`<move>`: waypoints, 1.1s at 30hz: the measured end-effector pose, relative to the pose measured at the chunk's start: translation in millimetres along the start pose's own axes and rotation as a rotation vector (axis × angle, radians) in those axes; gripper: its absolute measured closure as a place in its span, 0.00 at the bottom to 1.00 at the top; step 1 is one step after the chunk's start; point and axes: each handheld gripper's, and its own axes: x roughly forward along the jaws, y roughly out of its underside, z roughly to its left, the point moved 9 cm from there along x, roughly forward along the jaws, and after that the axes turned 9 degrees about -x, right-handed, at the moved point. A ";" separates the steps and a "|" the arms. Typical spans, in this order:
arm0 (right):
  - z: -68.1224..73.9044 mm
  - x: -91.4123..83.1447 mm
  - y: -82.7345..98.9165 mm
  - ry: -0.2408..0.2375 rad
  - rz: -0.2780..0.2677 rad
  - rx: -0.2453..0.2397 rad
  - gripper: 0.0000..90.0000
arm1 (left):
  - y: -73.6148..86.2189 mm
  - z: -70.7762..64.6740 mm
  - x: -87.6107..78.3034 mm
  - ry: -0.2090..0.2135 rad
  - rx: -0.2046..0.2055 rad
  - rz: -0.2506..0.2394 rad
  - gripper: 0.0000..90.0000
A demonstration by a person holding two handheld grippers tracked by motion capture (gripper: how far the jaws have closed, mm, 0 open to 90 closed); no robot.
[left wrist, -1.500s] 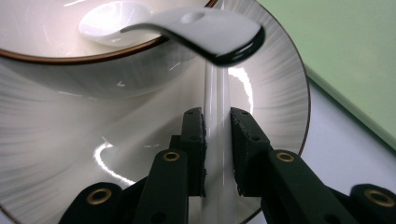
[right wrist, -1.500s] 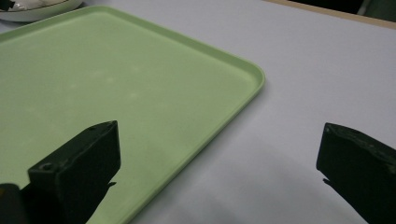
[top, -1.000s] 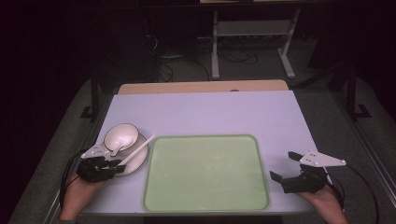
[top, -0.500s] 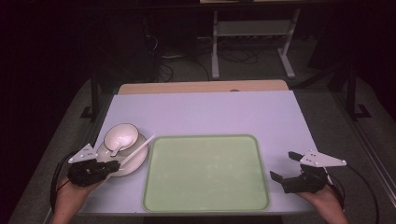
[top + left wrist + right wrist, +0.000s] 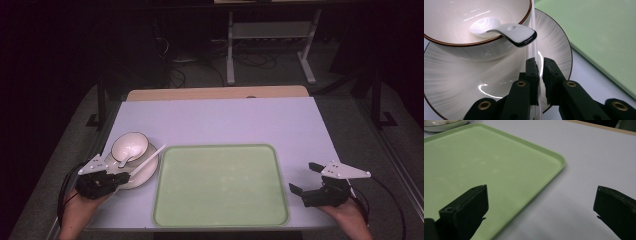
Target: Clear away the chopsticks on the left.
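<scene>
one thin, clear glassy rod [image 5: 535, 53]

A white bowl [image 5: 474, 30] with a brown rim sits on a grey-streaked plate [image 5: 461, 82] beside a pale green tray [image 5: 220, 185] on a lilac table [image 5: 225, 120].

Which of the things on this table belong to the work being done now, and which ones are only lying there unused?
In use:
- left gripper, jaws just closing on the white chopstick
- plate the chopstick rests on

Lying about:
- bowl on the plate
- white spoon in the bowl
- green tray, nothing on it
- right gripper, open above the table
</scene>
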 end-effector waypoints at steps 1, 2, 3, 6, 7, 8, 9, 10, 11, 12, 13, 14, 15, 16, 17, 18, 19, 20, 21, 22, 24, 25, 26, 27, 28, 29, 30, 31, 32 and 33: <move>-0.1 -0.1 0.0 0.000 0.000 0.000 0.00 | -0.1 0.0 0.1 0.000 0.001 -0.001 0.91; -0.3 -0.1 0.0 0.001 0.000 0.001 0.00 | -0.1 0.1 0.3 0.000 0.001 -0.001 0.91; -0.3 -0.1 0.0 0.001 0.000 0.001 0.00 | 0.0 0.2 0.6 -0.001 0.002 0.000 0.91; 0.0 0.0 -0.1 0.000 0.000 0.000 0.00 | 1.2 -0.2 2.9 -0.001 0.006 0.010 0.91; 0.1 0.0 0.0 0.000 0.001 -0.001 0.00 | 1.5 -0.7 3.9 -0.001 0.009 0.014 0.91; 0.1 0.0 0.0 0.000 0.001 -0.001 0.00 | 1.8 -1.4 4.9 -0.001 0.009 0.017 0.91; -0.1 -0.1 0.1 0.001 0.001 0.000 0.00 | 2.0 -2.1 6.6 -0.002 0.016 0.024 0.91; -0.1 -0.1 0.1 0.001 0.001 0.000 0.00 | 2.0 -2.1 6.6 -0.002 0.016 0.024 0.91; -0.2 -0.1 0.1 0.001 0.001 0.000 0.00 | 1.9 -2.7 7.5 -0.001 0.014 0.023 0.91; -0.4 -0.1 0.1 0.002 0.000 0.001 0.00 | 2.0 -3.2 8.9 0.000 0.015 0.028 0.91; -0.4 -0.1 0.1 0.002 0.000 0.001 0.00 | 2.0 -3.2 8.9 0.000 0.015 0.028 0.91; -0.4 0.0 0.1 0.001 0.001 0.000 0.00 | 2.1 -3.9 9.9 0.002 0.015 0.031 0.91; -0.4 0.0 0.1 0.001 0.001 0.000 0.00 | 2.1 -4.5 11.2 0.003 0.014 0.032 0.91; -0.4 0.3 0.5 0.002 0.004 -0.001 0.00 | 2.4 -5.1 12.3 0.003 0.013 0.037 0.90; -0.4 0.3 0.5 0.002 0.004 -0.001 0.00 | 2.6 -5.8 13.6 0.003 0.011 0.040 0.90; -0.5 0.5 0.7 0.003 0.005 -0.002 0.00 | 2.5 -6.3 14.5 0.003 0.013 0.043 0.90; -0.4 0.6 0.7 0.002 0.005 -0.002 0.00 | 2.4 -7.1 15.3 0.005 0.013 0.046 0.90; -0.4 0.4 0.6 0.003 0.005 -0.002 0.00 | 2.3 -8.1 16.2 0.007 0.011 0.050 0.89; -0.4 0.2 0.3 0.003 0.003 -0.001 0.00 | 2.2 -8.4 16.9 0.008 0.011 0.050 0.89; -0.5 0.2 0.3 0.003 0.003 -0.001 0.00 | 2.2 -8.8 19.1 0.001 0.010 0.058 0.89; -0.6 0.3 0.5 0.003 0.004 -0.001 0.00 | 2.5 -9.0 20.5 -0.002 0.006 0.061 0.89; -0.6 0.3 0.5 0.003 0.004 -0.001 0.00 | 2.7 -9.1 21.8 -0.005 0.006 0.065 0.89; -0.3 0.6 0.5 0.002 0.004 -0.002 0.00 | 2.8 -9.9 23.9 -0.003 0.008 0.070 0.89; -0.3 0.6 0.5 0.002 0.004 -0.002 0.00 | 2.8 -9.9 23.9 -0.003 0.008 0.070 0.89; -0.1 0.8 0.6 0.001 0.005 -0.002 0.00 | 2.6 -10.6 26.0 -0.006 0.008 0.075 0.89; -0.2 1.0 0.6 0.002 0.005 -0.003 0.00 | 2.6 -10.6 26.0 -0.006 0.008 0.075 0.89; -0.2 1.0 0.6 0.001 0.005 -0.002 0.00 | 2.5 -10.7 26.9 -0.007 0.009 0.078 0.89; -0.2 1.0 0.5 0.001 0.004 -0.002 0.00 | 2.4 -10.9 28.0 -0.007 0.009 0.081 0.89; -0.2 1.0 0.4 0.001 0.004 -0.002 0.00 | 2.5 -10.8 30.0 -0.011 0.012 0.087 0.89; -0.2 1.0 0.4 0.001 0.004 -0.002 0.00 | 2.5 -10.8 30.0 -0.011 0.012 0.087 0.89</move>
